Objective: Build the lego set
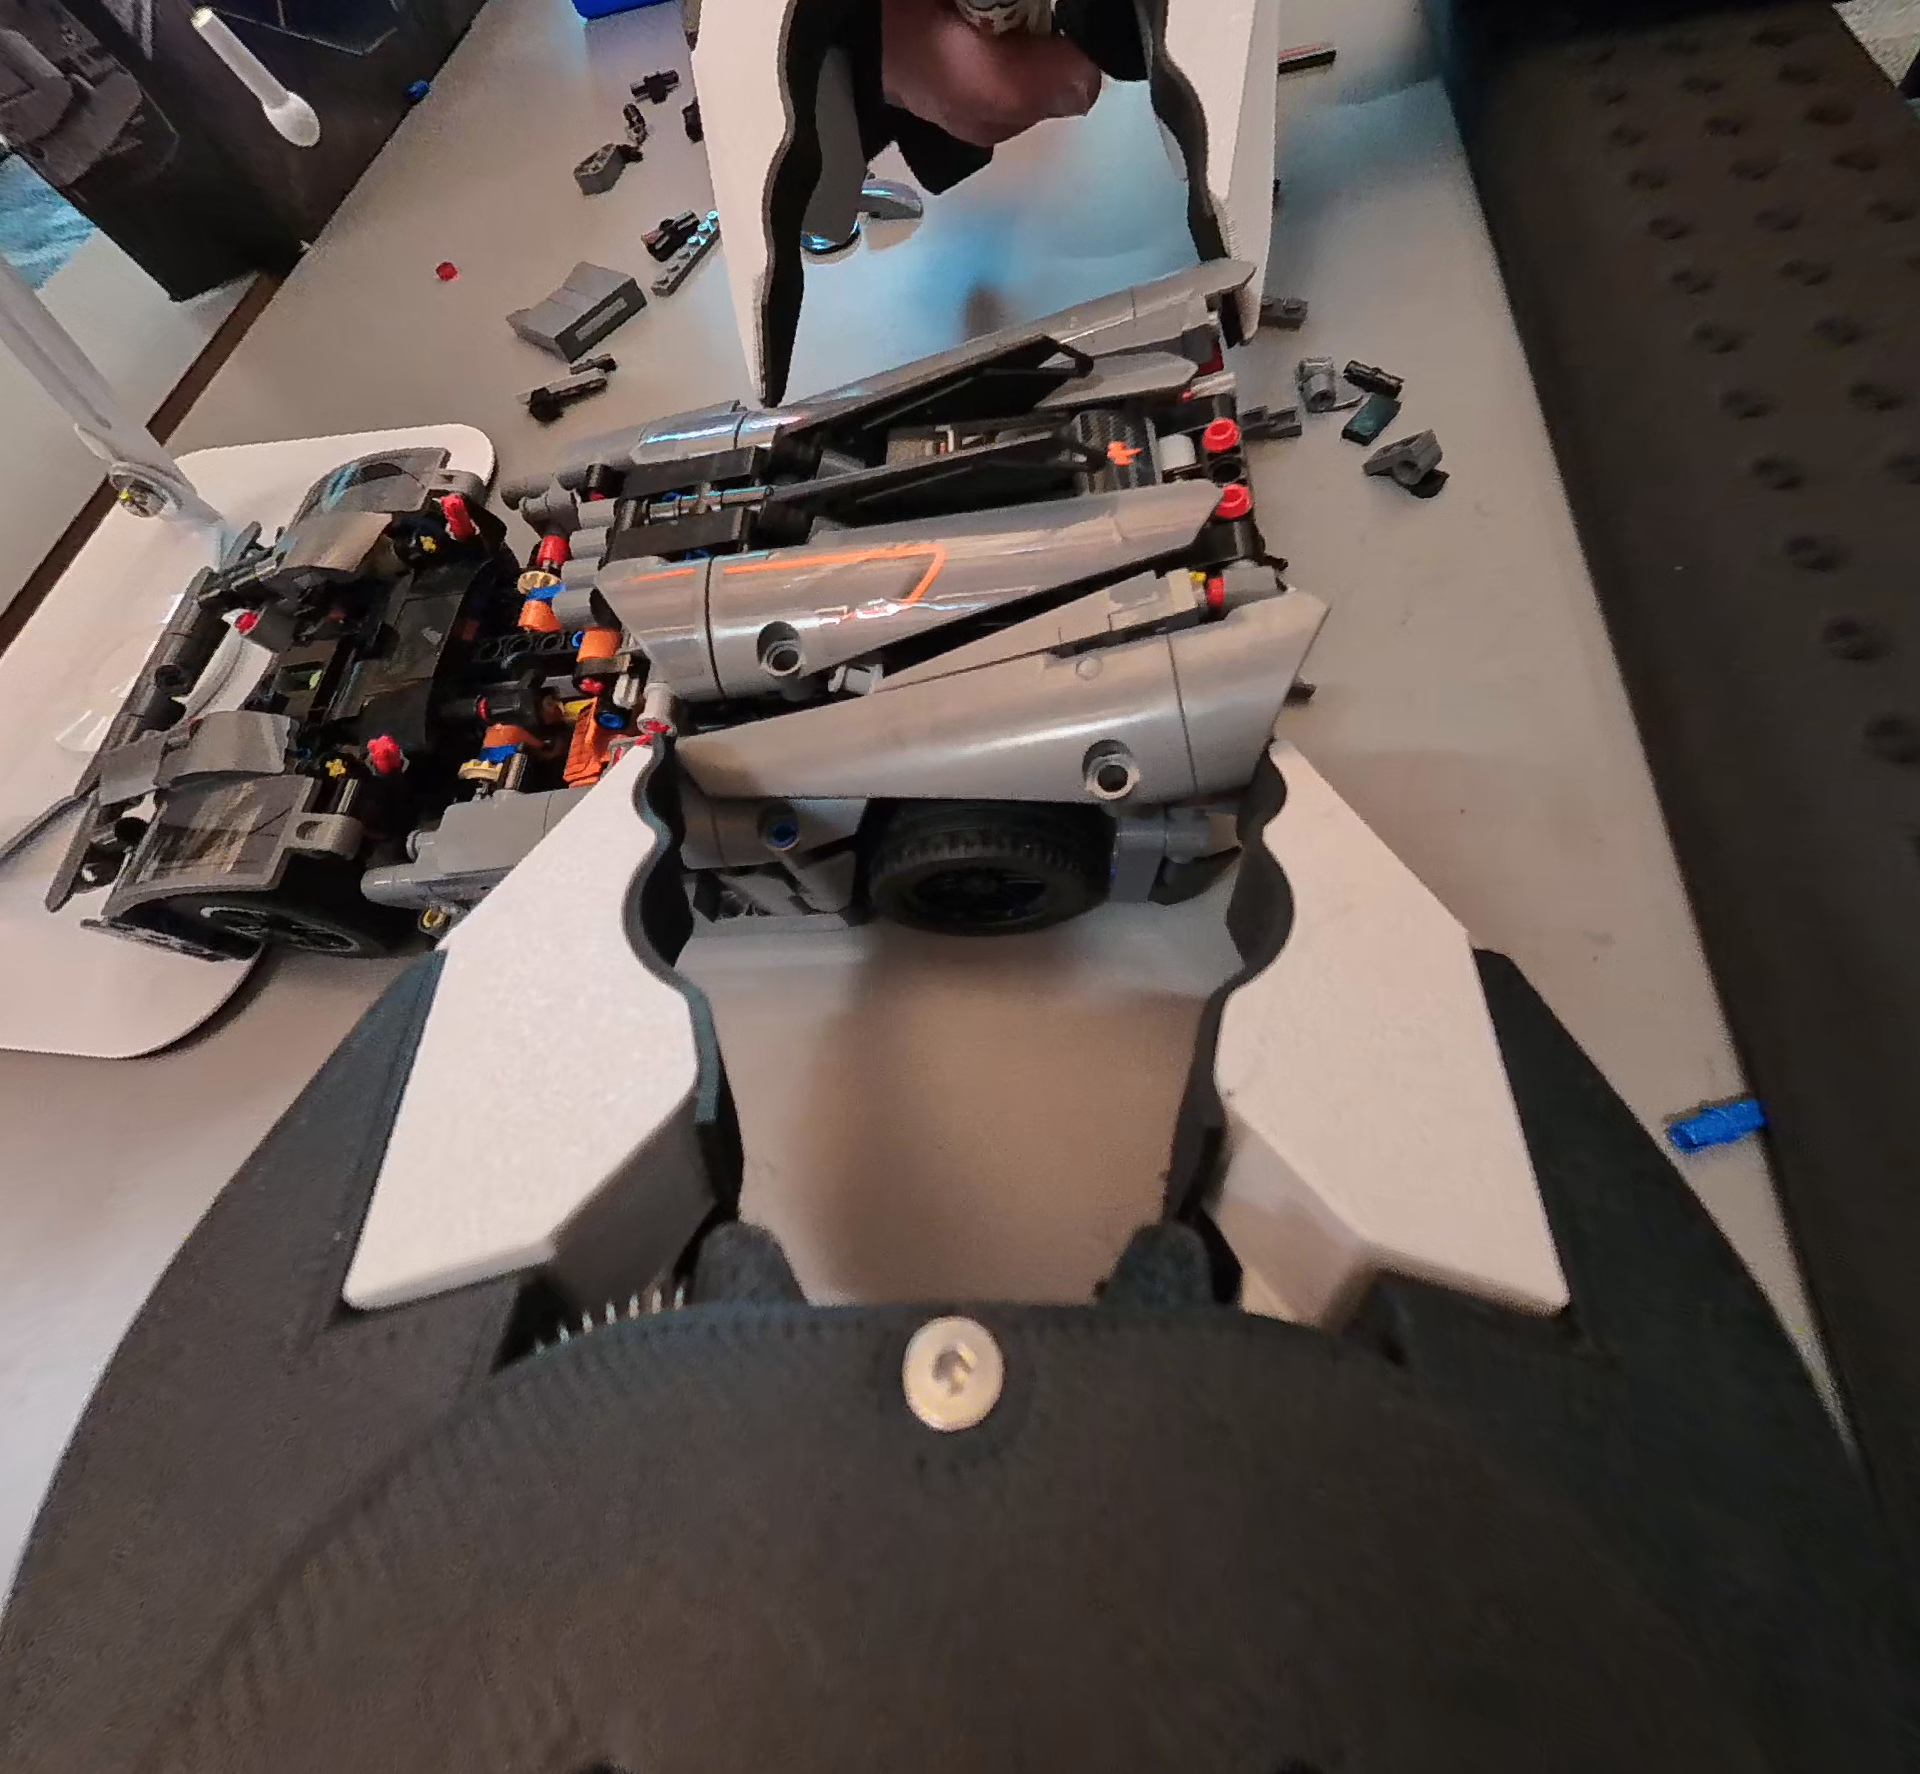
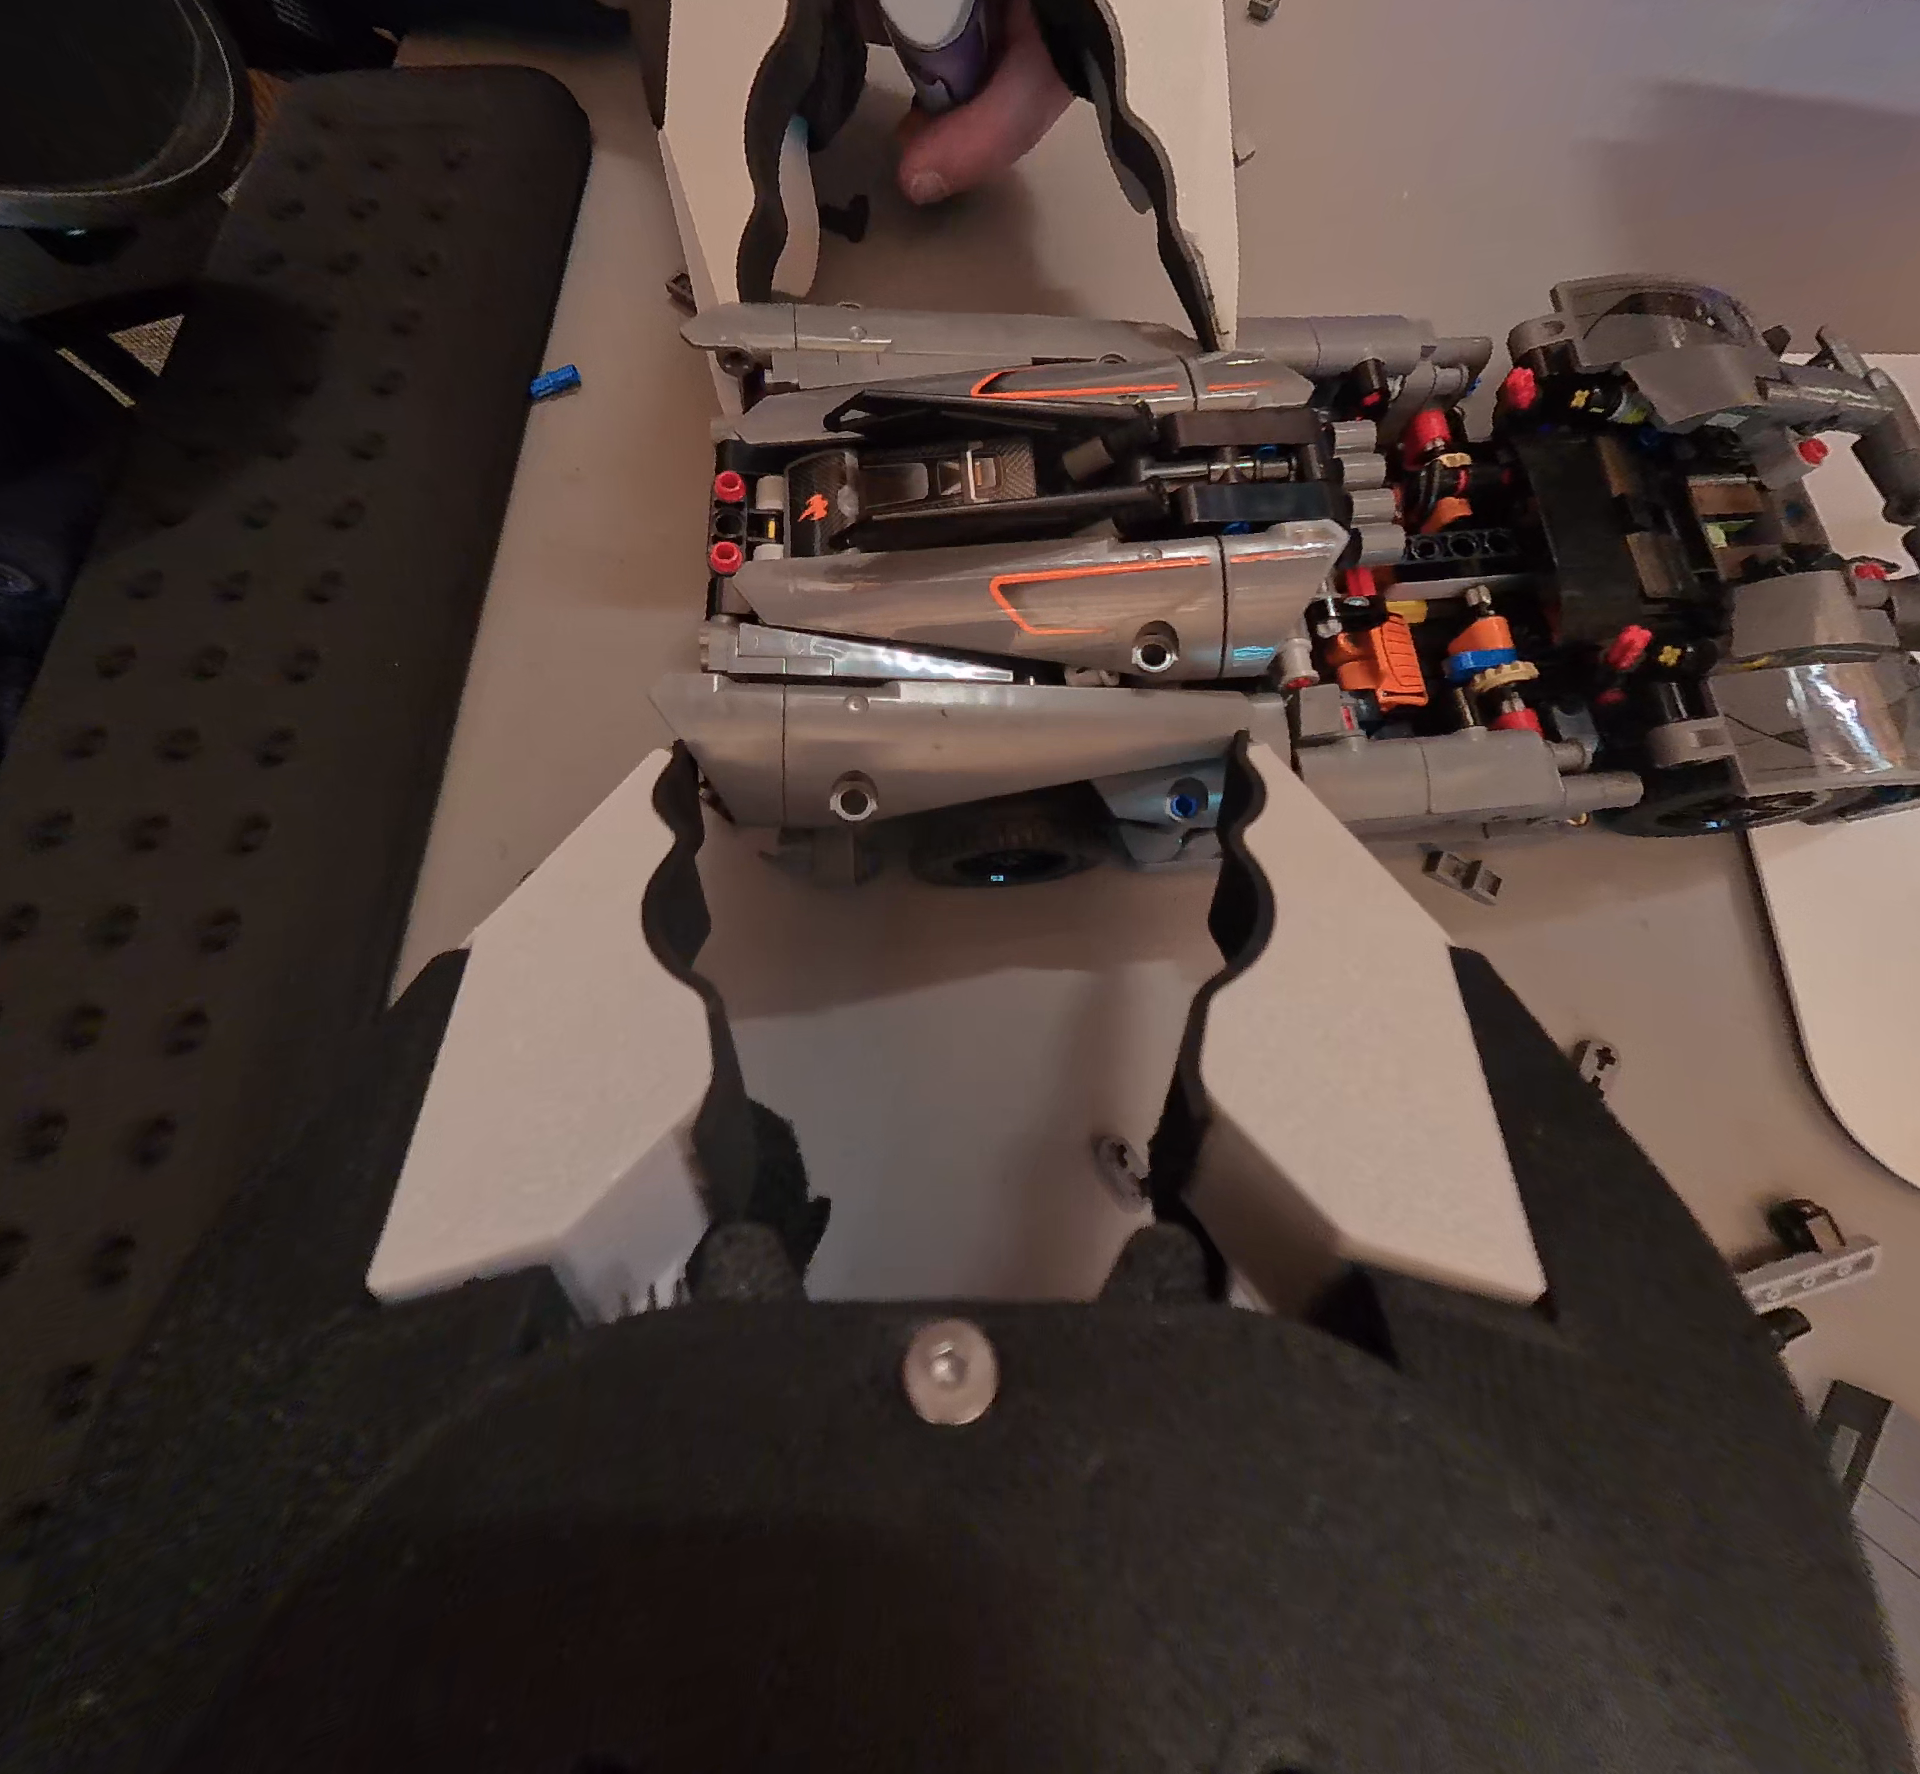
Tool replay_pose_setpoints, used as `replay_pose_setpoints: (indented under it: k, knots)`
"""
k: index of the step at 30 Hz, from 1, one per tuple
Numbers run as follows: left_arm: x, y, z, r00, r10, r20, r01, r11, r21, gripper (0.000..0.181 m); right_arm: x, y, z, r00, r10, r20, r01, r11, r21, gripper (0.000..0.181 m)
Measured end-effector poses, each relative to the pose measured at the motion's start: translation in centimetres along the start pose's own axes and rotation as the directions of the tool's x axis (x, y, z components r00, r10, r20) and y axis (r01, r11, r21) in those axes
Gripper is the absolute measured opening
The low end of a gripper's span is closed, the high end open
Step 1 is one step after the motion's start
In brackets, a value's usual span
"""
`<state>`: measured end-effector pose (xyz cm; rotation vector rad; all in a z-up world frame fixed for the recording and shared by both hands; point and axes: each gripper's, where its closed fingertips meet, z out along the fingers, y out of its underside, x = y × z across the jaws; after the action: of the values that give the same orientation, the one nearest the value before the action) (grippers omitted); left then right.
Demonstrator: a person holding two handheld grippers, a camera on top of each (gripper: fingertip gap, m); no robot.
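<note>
The car point(image 1: 914, 612) is grey with orange stripes and lies on the table point(image 1: 1455, 685) between my two grippers. My left gripper point(image 1: 961, 779) is spread around its rear side by the black wheel point(image 1: 987, 867); my right gripper point(image 2: 956, 768) is spread against the opposite flank. Its long axis runs across both views, nose over the white board point(image 1: 62, 945), tail near the black mat point(image 2: 260, 581), loose pieces point(image 1: 1361, 415) scattered around
</note>
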<state>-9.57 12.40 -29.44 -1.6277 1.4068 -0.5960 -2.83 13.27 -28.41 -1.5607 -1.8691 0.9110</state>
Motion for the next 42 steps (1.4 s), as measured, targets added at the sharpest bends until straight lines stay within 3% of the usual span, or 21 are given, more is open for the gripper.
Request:
replay_pose_setpoints:
  k: [42]
  knots:
    - [0.18,-0.55,-0.29,0.995,-0.087,-0.047,0.089,0.995,0.045,0.104,-0.15,-0.34,-0.42,0.996,0.059,0.061,-0.063,0.996,0.057,0.095]
